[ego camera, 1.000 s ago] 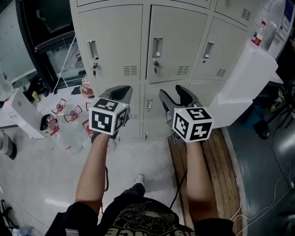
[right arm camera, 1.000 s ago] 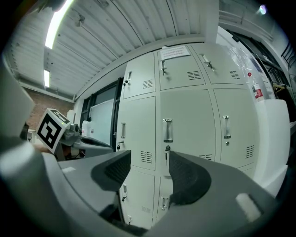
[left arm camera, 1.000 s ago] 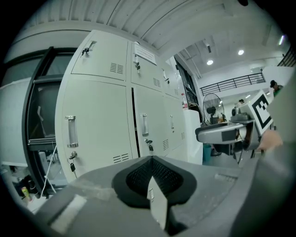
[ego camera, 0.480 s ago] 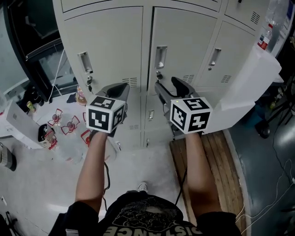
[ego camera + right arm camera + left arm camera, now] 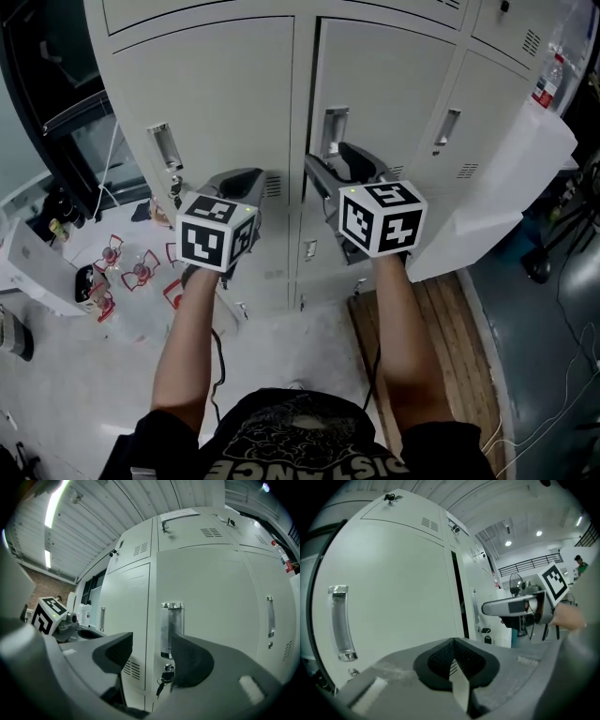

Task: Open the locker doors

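Pale grey steel is filling the frame: the lockers (image 5: 234, 112) are all standing shut, so the opening step is only being lined up. The right gripper (image 5: 150, 653) is hovering with jaws spread, framing the chrome handle (image 5: 171, 623) of the middle door without gripping it, a key (image 5: 164, 676) dangling just below. The left gripper (image 5: 454, 660) is sitting pressed together and empty before the left door, whose handle (image 5: 341, 623) is off at the frame's left. Next move, I'd say: ease the right jaws round that handle, pinch, pull. Below, a pale floor (image 5: 309, 328) is showing clutter (image 5: 131, 267) at lower left and wooden boards (image 5: 431, 309) at lower right.
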`<state>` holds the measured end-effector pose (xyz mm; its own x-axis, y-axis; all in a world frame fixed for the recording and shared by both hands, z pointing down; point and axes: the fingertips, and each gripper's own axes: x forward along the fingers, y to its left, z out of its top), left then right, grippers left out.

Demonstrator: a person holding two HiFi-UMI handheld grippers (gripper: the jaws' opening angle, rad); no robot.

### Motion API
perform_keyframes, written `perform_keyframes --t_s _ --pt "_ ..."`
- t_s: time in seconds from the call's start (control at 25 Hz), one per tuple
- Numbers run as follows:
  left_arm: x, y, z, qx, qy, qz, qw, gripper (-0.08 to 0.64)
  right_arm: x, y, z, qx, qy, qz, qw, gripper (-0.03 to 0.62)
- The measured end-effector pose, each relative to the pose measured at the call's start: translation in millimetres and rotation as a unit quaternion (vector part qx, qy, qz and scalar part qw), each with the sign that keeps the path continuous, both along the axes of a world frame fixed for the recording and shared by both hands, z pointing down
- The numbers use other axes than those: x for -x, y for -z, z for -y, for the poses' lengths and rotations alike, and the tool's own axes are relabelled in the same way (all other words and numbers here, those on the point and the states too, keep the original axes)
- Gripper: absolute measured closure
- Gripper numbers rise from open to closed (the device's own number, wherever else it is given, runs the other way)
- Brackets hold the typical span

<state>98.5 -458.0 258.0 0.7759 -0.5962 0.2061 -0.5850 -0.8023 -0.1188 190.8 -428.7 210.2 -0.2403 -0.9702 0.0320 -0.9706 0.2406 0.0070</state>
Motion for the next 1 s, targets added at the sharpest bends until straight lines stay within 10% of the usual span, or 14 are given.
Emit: perform_keyframes --t_s 1.0 --pt "-13 -2 4 -0.009 0.005 0.017 0.9998 0.558 8 4 17 -0.002 0.051 0.013 0.999 0.354"
